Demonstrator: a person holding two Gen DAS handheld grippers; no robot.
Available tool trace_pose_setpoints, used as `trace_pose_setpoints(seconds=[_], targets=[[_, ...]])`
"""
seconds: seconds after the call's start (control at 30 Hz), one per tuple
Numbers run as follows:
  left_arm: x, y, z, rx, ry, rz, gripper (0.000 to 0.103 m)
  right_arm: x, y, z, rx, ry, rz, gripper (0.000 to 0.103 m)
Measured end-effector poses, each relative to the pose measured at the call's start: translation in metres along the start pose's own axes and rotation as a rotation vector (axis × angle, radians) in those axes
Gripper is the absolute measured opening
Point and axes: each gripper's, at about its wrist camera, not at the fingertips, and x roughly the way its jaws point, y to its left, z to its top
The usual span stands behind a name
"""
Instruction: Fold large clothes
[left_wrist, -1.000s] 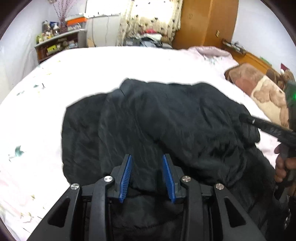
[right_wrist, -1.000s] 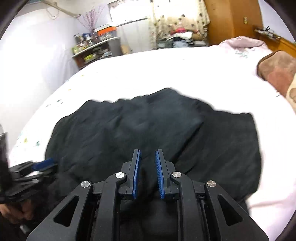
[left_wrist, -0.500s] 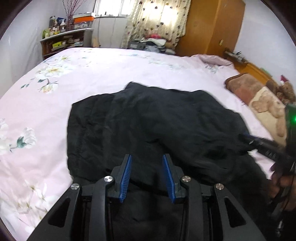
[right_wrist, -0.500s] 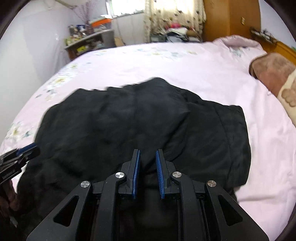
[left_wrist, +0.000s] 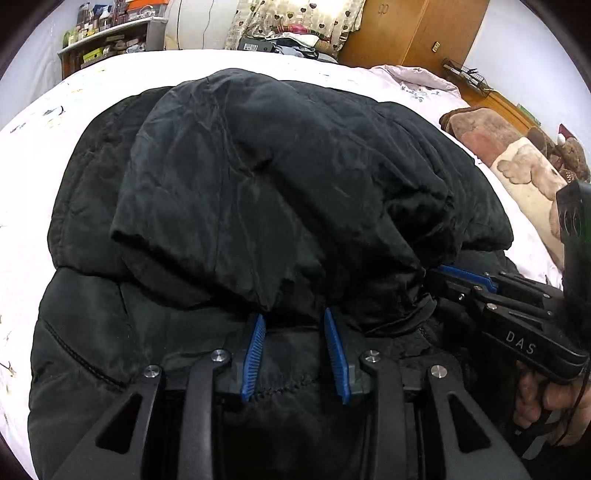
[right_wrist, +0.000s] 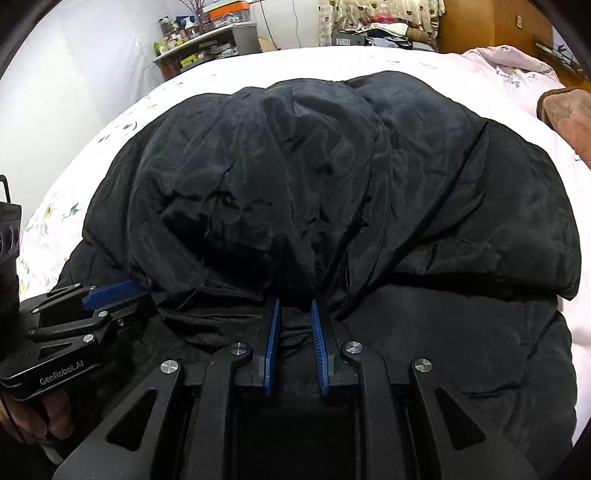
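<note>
Pale floral bed (left_wrist: 33, 122) bears a puffy, rumpled black coat (left_wrist: 258, 177), folded over.

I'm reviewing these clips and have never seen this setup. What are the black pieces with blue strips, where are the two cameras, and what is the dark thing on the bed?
No robot here: a person holds a hand-held two-finger tool in each hand. Each picture comes from a camera on one tool, looking along its blue-padded fingers. The left tool fills the bottom of its own view, and the right tool shows at that view's right edge, with the person's hand below it. The right tool's view mirrors this. A black padded coat lies on a bed with a pale flowered sheet. Both tools pinch a fold of the coat's near part, which lies doubled over the rest.
</note>
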Motion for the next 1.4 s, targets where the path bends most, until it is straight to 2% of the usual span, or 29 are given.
trace_pose_setpoints(seconds=[0.17,0.37,0.57,0.77,0.83,0.9,0.93,0.97,1.1,1.23,1.4], targets=[[0.006,-0.009,-0.004,0.030,-0.014,0.028,0.036,0.008,-0.002,0.000,-0.006,-0.009,0.000,0.018],[0.006,-0.016,-0.004,0.032,-0.014,0.028,0.036,0.013,-0.003,0.003,-0.009,-0.025,0.002,0.018],[-0.019,-0.017,0.000,0.035,-0.017,0.019,0.036,0.007,-0.004,-0.006,-0.019,-0.029,0.001,0.018],[-0.038,-0.005,0.002,0.004,-0.038,0.050,0.036,0.004,0.009,-0.008,-0.036,-0.021,-0.021,0.018],[-0.047,0.000,0.000,-0.010,-0.045,0.048,0.036,-0.007,0.013,-0.010,-0.046,-0.020,-0.040,0.019],[-0.058,0.003,-0.006,-0.009,-0.054,0.054,0.036,-0.023,0.015,-0.017,-0.040,-0.029,-0.052,0.028],[-0.064,0.003,-0.010,-0.012,-0.056,0.054,0.036,-0.032,0.016,-0.021,-0.035,-0.035,-0.052,0.038],[-0.069,0.001,-0.014,-0.015,-0.058,0.054,0.036,-0.038,0.016,-0.024,-0.032,-0.039,-0.050,0.040],[-0.095,-0.001,-0.031,-0.018,-0.072,0.067,0.037,-0.081,0.018,-0.048,-0.022,-0.062,-0.067,0.041],[-0.119,-0.002,-0.054,-0.023,-0.084,0.078,0.044,-0.119,0.019,-0.072,-0.015,-0.080,-0.090,0.041],[-0.146,0.003,-0.079,-0.046,-0.084,0.085,0.044,-0.155,0.010,-0.098,-0.008,-0.080,-0.129,0.041]])
